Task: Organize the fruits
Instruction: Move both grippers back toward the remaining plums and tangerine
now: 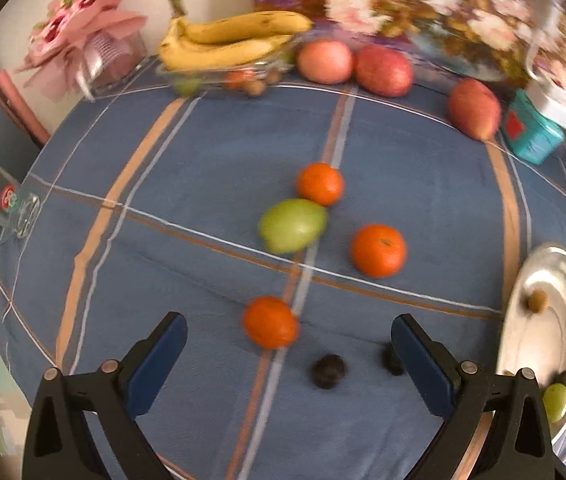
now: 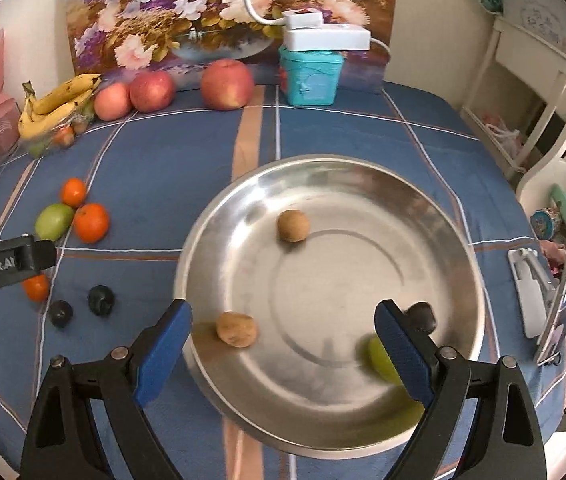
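My left gripper [image 1: 289, 340] is open and empty above the blue cloth, with an orange [image 1: 270, 322] and a dark plum [image 1: 327, 371] between its fingers; a second plum [image 1: 391, 360] lies by the right finger. Beyond lie a green fruit [image 1: 293, 225] and two more oranges [image 1: 320, 183] [image 1: 378, 250]. My right gripper [image 2: 283, 334] is open and empty over the steel plate [image 2: 459, 240], which holds two brown round fruits [image 2: 293, 225] [image 2: 237, 328], a dark plum [image 2: 423, 316] and a green fruit [image 2: 381, 356].
At the table's back are bananas [image 1: 227, 42] on a clear tray, three apples [image 1: 325, 61] [image 1: 383, 69] [image 1: 474, 109], a teal box [image 1: 531, 134] and a flower painting [image 2: 227, 8]. A glass mug [image 1: 9, 204] lies at the left edge. A white chair [image 2: 555, 120] stands right.
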The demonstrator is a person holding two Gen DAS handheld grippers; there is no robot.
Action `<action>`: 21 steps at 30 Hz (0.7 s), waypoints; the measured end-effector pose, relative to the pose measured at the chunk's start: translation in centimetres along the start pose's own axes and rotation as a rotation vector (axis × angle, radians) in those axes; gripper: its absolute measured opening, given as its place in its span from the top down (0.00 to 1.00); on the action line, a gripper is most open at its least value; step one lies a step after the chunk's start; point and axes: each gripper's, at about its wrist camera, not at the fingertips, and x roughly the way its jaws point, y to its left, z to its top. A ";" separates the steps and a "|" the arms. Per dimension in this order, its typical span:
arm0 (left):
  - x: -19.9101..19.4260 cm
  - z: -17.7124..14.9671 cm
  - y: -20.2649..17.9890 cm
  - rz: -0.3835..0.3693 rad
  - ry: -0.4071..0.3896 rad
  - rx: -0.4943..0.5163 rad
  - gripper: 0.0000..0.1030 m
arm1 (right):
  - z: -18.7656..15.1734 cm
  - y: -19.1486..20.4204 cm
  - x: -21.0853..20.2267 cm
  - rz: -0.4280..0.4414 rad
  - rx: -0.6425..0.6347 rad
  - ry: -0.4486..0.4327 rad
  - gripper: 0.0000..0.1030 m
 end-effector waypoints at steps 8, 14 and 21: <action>0.4 1.1 5.6 0.033 -0.033 -0.080 0.00 | 0.7 3.0 -0.2 0.059 -0.037 -0.005 0.10; -0.3 1.5 8.5 0.001 -0.107 -0.111 0.00 | 1.2 5.8 -0.9 0.112 -0.072 -0.034 0.10; -0.3 2.2 10.0 -0.018 -0.116 -0.134 0.00 | 1.4 9.1 -0.9 0.162 -0.118 -0.038 0.10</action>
